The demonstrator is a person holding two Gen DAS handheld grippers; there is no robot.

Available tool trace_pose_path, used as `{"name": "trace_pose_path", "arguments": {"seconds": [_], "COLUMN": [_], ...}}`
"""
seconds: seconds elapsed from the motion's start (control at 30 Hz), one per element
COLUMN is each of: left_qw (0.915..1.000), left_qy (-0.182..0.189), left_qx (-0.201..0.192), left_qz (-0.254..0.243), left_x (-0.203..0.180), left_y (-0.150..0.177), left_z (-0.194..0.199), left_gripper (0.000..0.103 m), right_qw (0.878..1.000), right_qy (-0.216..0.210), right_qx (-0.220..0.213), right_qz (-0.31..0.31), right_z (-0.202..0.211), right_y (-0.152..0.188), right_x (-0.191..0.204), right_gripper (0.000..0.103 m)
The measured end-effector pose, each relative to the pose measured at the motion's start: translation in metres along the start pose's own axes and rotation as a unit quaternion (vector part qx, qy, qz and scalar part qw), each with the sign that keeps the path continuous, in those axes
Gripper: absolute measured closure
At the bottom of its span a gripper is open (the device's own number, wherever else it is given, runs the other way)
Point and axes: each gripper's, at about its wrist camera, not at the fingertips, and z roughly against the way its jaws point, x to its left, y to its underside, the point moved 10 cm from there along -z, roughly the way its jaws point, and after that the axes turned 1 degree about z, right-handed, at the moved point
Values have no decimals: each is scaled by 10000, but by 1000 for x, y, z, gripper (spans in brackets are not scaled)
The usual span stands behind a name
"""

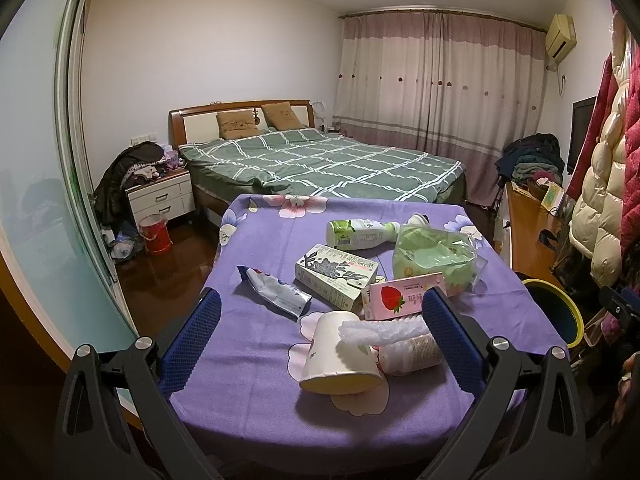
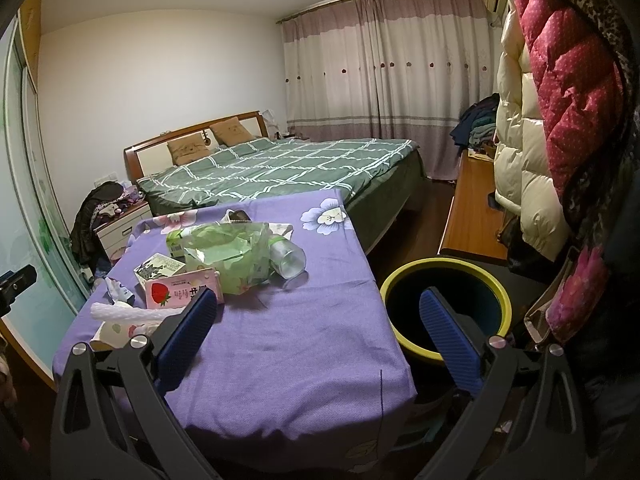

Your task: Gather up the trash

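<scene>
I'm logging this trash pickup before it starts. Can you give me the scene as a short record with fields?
surface: table under purple floral cloth
trash on it: paper cup on its side, strawberry carton, green box, white bottle, foil wrapper, green plastic bag
bin: yellow-rimmed bin, on the floor right of the table
left tool: open, empty
right tool: open, empty
</scene>
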Motion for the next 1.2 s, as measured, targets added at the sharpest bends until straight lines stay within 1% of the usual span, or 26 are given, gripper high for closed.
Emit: {"name": "trace_pose_path", "arguments": {"seconds": [0.37,1.2], "left_qw": [10000,10000], "left_qy": [6,6], "left_qx": [54,71], "left_qz": [-44,-48], "left_x": [-3,-2], "left_y": [5,4], "left_z": [-3,-4], "left_gripper": [4,4], "right_qw": [10000,10000], "right_qy": [-17,-10], "right_qx": [47,67], "right_qz": [-6,-17], "right_z": [-2,-4], "right_y": [1,3], "right_x": [2,2], "right_gripper": [6,6]}}
